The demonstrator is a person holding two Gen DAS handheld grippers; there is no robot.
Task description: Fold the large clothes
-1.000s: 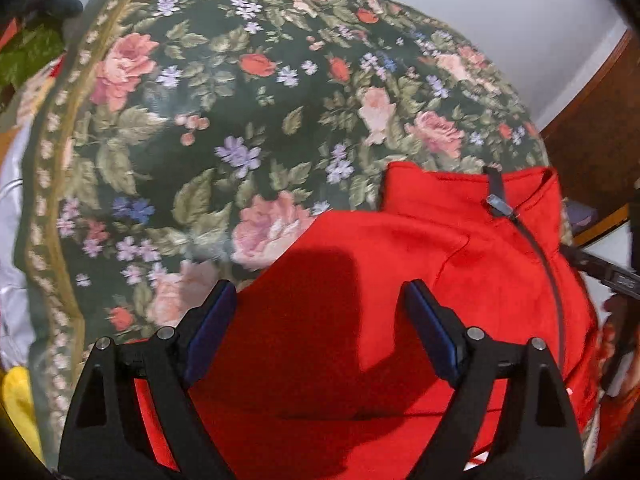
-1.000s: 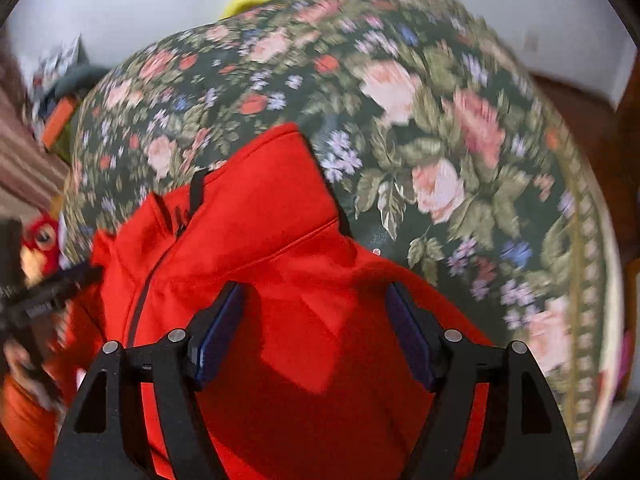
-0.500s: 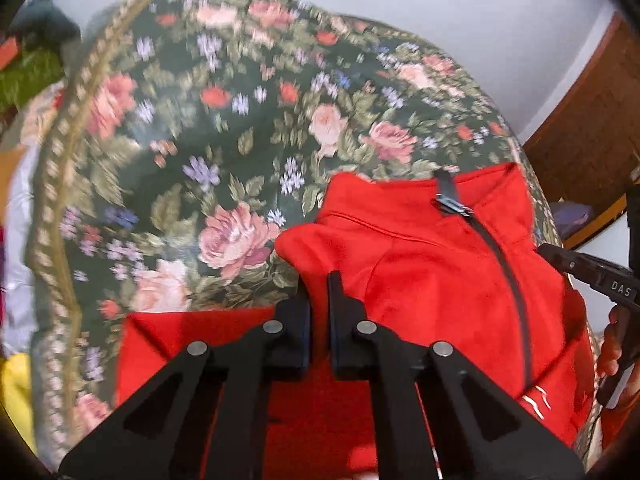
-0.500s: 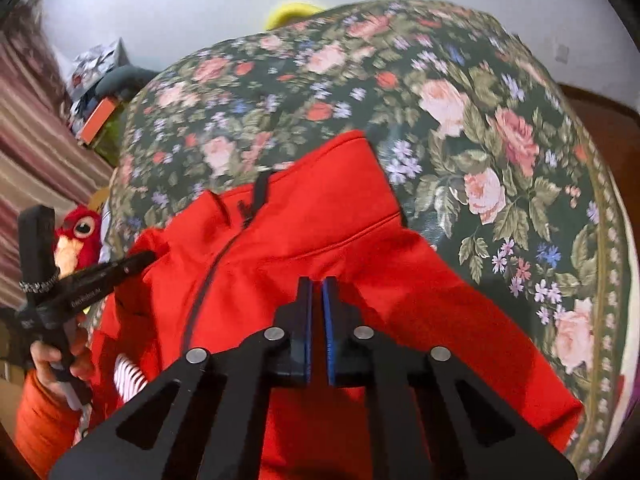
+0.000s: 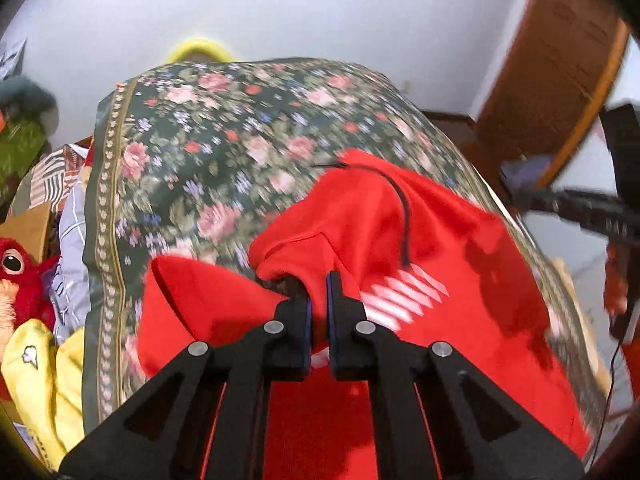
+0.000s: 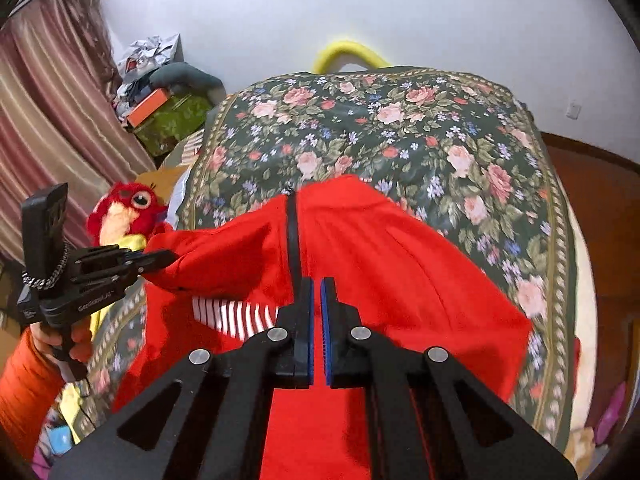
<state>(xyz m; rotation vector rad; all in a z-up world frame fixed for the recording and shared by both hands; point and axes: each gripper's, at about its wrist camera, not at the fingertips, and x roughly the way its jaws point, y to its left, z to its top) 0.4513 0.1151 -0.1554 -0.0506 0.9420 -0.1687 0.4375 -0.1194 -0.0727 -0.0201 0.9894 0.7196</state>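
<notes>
We have the red fleece jacket with a dark front zip (image 6: 400, 264) pinched in both tools and part-lifted off the bed, which is covered by a dark green floral bedspread (image 6: 420, 140). Our left gripper (image 5: 317, 300) has its jaws closed on a bunched fold of red fabric near the shoulder or sleeve root; from the right wrist view that same tool shows out at the left, its tip biting the cloth edge. Our right gripper (image 6: 316, 304) also has its jaws drawn together, with only a thin slit between the blue pads, and red cloth runs up to and under them. We judge it to be gripping the jacket just beside the zip, though the pinch itself is hidden by the jaws.

Holding the two sides this way makes sense for a fold: each tool takes one half of the chest, so the garment can be carried over or spread without slumping into a heap.

The jacket's long axis runs away from us, along the zip (image 6: 293, 240), with the collar end (image 6: 320, 192) pointing toward the far edge of the bed and the hem nearest us, below the tools. The white striped chest mark (image 6: 232, 314) sits left of the zip. The left wrist view is blurred, so finer creases cannot be read.
</notes>
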